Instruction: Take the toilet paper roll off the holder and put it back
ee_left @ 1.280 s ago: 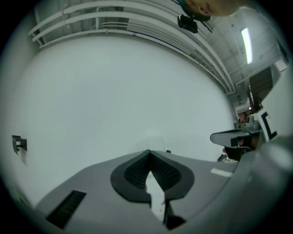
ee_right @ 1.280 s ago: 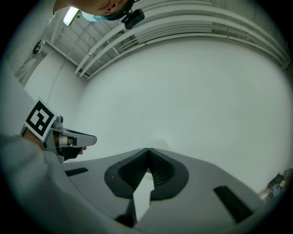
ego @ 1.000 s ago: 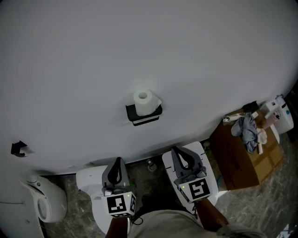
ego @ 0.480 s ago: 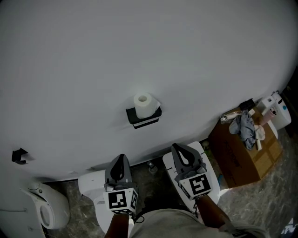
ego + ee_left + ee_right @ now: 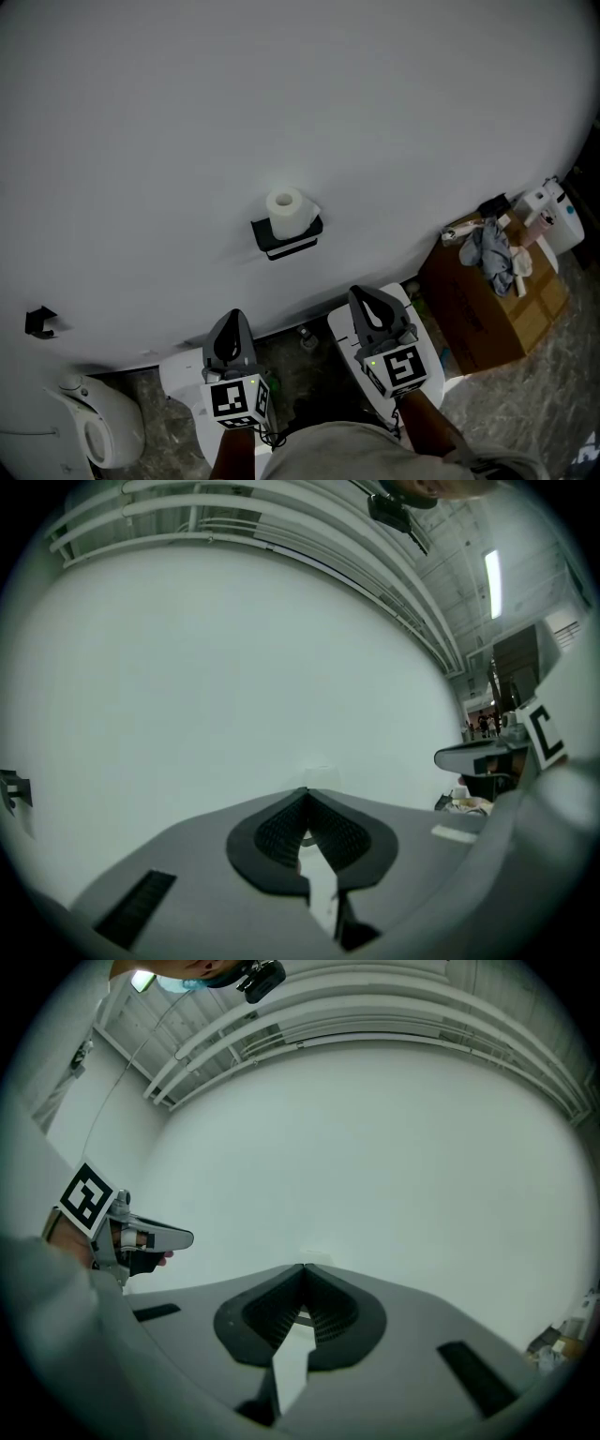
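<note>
Paper first, in the head view: one toilet paper roll (image 5: 286, 211) stands upright on one black holder (image 5: 287, 240) fixed to the white wall (image 5: 300, 103), well above and apart from both grippers. The left gripper (image 5: 232, 317) and right gripper (image 5: 362, 293) point level at the wall, each carrying one marker cube, and both pairs of jaws are closed tip to tip on nothing. At the right, one cardboard box (image 5: 487, 314) bears print too small to read, with a crumpled cloth (image 5: 494, 255) on top. One black hook (image 5: 38, 322) sits on the wall at the left. Against a second ago, the roll stays on its holder and the grippers hold their places; only the framing has shifted slightly. In the left gripper view, the jaws meet with nothing between them, facing bare wall; the right gripper shows at the right edge. In the right gripper view, the jaws likewise meet empty, with the left gripper at the left.
</note>
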The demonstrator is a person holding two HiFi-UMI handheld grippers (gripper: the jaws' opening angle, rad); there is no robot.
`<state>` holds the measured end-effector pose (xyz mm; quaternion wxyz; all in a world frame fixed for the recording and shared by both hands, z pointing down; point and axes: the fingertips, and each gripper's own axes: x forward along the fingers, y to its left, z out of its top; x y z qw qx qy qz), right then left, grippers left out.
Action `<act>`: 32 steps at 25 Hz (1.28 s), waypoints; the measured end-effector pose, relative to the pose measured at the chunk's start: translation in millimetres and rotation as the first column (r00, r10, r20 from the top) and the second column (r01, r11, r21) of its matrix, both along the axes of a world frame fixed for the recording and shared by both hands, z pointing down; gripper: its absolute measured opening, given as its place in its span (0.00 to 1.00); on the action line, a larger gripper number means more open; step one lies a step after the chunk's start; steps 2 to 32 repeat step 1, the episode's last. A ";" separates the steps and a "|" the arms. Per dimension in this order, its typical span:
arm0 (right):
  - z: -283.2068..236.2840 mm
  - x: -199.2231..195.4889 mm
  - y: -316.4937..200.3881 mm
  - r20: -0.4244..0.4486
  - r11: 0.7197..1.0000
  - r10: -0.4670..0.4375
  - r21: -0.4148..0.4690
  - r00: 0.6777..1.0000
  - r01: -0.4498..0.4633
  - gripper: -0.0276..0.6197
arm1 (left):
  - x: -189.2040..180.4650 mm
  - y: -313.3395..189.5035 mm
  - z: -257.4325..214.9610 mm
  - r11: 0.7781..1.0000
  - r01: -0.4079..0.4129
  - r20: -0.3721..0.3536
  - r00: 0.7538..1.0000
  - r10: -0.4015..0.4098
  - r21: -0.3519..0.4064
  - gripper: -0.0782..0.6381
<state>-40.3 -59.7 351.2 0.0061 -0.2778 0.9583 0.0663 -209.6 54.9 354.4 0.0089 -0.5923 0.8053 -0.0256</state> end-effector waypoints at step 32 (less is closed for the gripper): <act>1.1 0.5 -0.6 0.003 1.000 0.000 0.001 1.000 0.000 0.05 | 0.0 0.1 0.2 1.000 -0.001 0.001 1.000 0.001 -0.001 0.12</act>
